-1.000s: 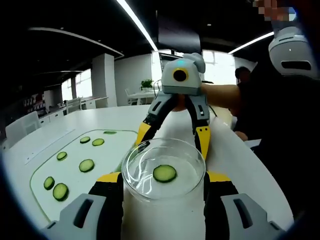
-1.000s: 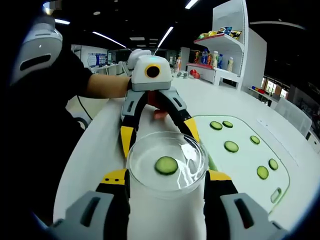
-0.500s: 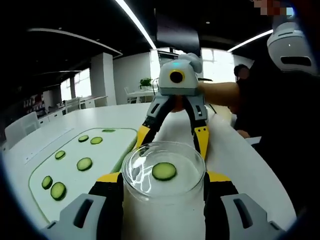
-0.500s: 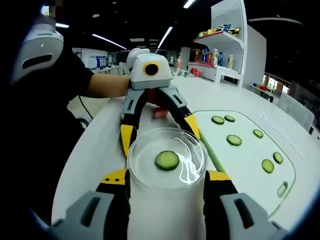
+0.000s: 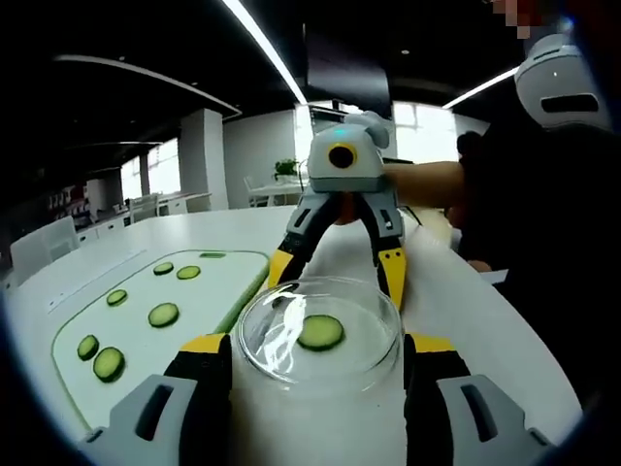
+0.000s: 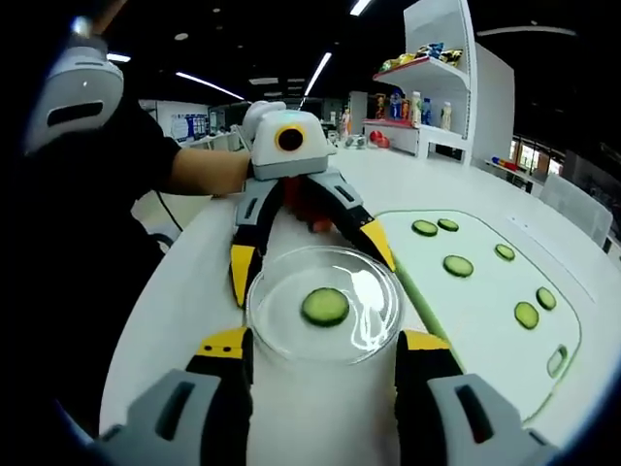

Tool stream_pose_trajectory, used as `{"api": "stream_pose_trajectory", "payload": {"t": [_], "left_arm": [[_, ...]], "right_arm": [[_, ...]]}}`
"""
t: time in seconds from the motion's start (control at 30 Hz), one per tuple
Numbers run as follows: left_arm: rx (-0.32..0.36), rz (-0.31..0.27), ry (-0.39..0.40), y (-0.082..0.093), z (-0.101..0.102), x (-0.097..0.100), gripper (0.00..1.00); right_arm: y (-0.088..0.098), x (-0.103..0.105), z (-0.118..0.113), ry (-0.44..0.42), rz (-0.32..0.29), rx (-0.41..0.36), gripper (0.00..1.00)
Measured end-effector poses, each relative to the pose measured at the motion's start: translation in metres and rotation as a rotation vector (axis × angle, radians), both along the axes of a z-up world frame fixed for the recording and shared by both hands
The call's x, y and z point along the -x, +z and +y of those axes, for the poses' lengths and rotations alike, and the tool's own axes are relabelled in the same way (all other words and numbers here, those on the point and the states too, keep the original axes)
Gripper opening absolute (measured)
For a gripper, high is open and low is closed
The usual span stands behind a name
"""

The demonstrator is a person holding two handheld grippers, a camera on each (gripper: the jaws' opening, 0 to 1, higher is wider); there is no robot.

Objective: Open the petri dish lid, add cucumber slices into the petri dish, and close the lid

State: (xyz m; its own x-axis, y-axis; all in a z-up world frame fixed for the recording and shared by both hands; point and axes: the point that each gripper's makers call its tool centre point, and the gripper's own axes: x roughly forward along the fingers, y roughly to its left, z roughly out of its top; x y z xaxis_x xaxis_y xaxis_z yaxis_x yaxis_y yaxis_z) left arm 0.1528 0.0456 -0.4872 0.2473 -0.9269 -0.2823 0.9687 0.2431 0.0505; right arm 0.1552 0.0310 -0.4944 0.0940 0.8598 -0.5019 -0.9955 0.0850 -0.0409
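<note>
A clear glass petri dish [image 5: 260, 342] [image 6: 275, 320] holds one cucumber slice [image 5: 321, 332] [image 6: 325, 307]. My left gripper [image 5: 320, 346] has its jaws against the dish's two sides, and the dish sits deep between them. My right gripper [image 6: 325, 342] clasps the same dish from the opposite side. In the left gripper view the right gripper [image 5: 337, 272] reaches in from the far side. In the right gripper view the left gripper [image 6: 310, 260] does the same. Whether a lid is on the dish is unclear. Several loose slices [image 5: 163, 314] [image 6: 458, 265] lie on a pale green mat [image 5: 136, 340] [image 6: 485, 320].
The white table [image 6: 184, 320] curves away on both sides, its edge close to a person in dark clothes [image 5: 543, 252]. A hand [image 6: 209, 170] holds the left gripper's body. A white shelf with bottles [image 6: 427, 92] stands far behind the table.
Both grippers have stayed on the dish. The views have shifted slightly; in the right gripper view the dish now sits a little farther out between the jaws.
</note>
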Motion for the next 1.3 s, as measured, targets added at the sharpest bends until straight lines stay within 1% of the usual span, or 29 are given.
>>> {"api": "stream_pose_trajectory", "payload": {"t": [0.07,0.17,0.27,0.33,0.37,0.4,0.47,0.5,0.6,0.67,0.73,0.77,0.8,0.83,0.87,0.9,0.93,1.0,1.03,1.13,1.17,1.27,1.3], "left_arm": [[0.001,-0.005,0.007,0.001,0.001,0.0,0.82],[0.005,-0.013,0.012,0.002,0.0,0.0,0.81],[0.006,-0.019,0.019,0.002,0.001,0.001,0.8],[0.016,-0.041,0.054,0.004,0.003,-0.004,0.8],[0.024,-0.065,0.079,0.006,0.004,-0.007,0.79],[0.026,-0.08,0.085,0.007,0.004,-0.007,0.78],[0.021,-0.069,0.079,0.007,0.006,-0.003,0.79],[0.022,-0.065,0.08,0.008,0.007,-0.002,0.79],[0.034,-0.043,0.093,0.013,0.014,0.006,0.82],[0.056,-0.032,0.117,0.018,0.021,0.01,0.82],[0.076,-0.024,0.171,0.023,0.03,0.01,0.82],[0.08,-0.032,0.208,0.025,0.036,0.009,0.83],[0.084,-0.029,0.235,0.025,0.04,0.011,0.85],[0.089,-0.019,0.232,0.024,0.04,0.017,0.89],[0.088,-0.011,0.25,0.022,0.042,0.021,0.92],[0.073,-0.023,0.267,0.019,0.045,0.024,0.94],[0.048,-0.042,0.28,0.017,0.048,0.028,0.95],[0.028,-0.07,0.321,0.018,0.055,0.029,0.95],[0.033,-0.066,0.338,0.02,0.058,0.031,0.95],[0.056,-0.047,0.38,0.029,0.067,0.032,0.95],[0.054,-0.041,0.382,0.03,0.069,0.033,0.95],[0.027,-0.048,0.4,0.031,0.072,0.035,0.95],[0.011,-0.064,0.407,0.032,0.072,0.036,0.95]], "right_arm": [[0.0,0.0,-0.001,-0.003,0.0,-0.006,0.57],[-0.001,0.0,-0.002,-0.025,-0.002,-0.029,0.58],[-0.001,-0.003,-0.005,-0.053,-0.002,-0.033,0.63],[-0.002,-0.006,-0.007,-0.08,-0.004,-0.038,0.67],[-0.002,-0.008,-0.009,-0.093,-0.005,-0.047,0.68],[-0.002,-0.007,-0.009,-0.102,-0.006,-0.057,0.68],[-0.001,-0.007,-0.006,-0.141,-0.013,-0.092,0.71],[-0.001,-0.004,-0.005,-0.148,-0.013,-0.104,0.72],[-0.001,0.0,-0.01,-0.173,-0.019,-0.11,0.76],[0.002,0.002,-0.017,-0.195,-0.044,-0.117,0.78],[0.006,0.007,-0.023,-0.224,-0.044,-0.137,0.82],[0.01,0.01,-0.026,-0.238,-0.045,-0.15,0.85],[0.014,0.013,-0.028,-0.251,-0.044,-0.169,0.88],[0.017,0.015,-0.029,-0.264,-0.045,-0.183,0.91],[0.024,0.016,-0.033,-0.291,-0.059,-0.2,0.93],[0.026,0.017,-0.034,-0.298,-0.065,-0.207,0.95],[0.035,0.015,-0.037,-0.325,-0.099,-0.235,0.97],[0.042,0.01,-0.05,-0.386,-0.14,-0.235,0.97],[0.046,0.009,-0.054,-0.407,-0.145,-0.24,0.97],[0.055,0.008,-0.065,-0.449,-0.152,-0.253,0.97],[0.056,0.008,-0.066,-0.454,-0.152,-0.254,0.97],[0.067,0.007,-0.074,-0.493,-0.152,-0.288,0.97],[0.07,0.008,-0.076,-0.498,-0.137,-0.304,0.97]]}}
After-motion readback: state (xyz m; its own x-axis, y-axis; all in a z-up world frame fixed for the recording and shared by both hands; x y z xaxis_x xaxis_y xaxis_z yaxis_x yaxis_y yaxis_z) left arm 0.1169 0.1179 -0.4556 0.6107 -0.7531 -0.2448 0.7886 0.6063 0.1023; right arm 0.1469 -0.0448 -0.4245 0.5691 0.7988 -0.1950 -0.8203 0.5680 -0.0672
